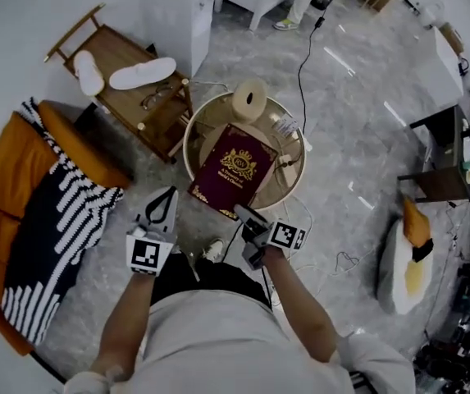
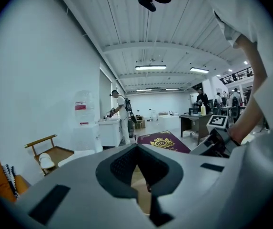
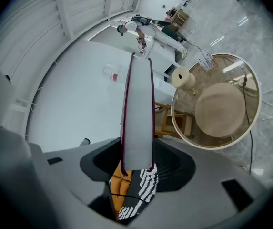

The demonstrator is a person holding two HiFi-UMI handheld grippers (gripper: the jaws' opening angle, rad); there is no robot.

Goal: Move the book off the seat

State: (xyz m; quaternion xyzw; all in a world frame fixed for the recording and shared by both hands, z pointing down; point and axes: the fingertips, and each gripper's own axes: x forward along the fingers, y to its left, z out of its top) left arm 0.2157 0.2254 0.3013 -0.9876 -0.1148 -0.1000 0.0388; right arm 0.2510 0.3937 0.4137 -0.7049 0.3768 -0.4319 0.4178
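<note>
We hold the book [image 1: 236, 167] above the round table [image 1: 186, 142].
Right gripper [image 1: 241, 213] clamps its near edge; left gripper [image 1: 169, 192] jaws together, empty.

Maroon book [image 1: 235, 171] with gold crest; orange chair [image 1: 9, 179] at left, black-and-white patterned throw [image 1: 62, 220]; grey marbled floor [image 1: 358, 121].

Bright, even light from ceiling strip lights [image 2: 150, 67]; glare streaks on the floor [image 1: 358, 121]; fisheye edges darken and bend.
</note>
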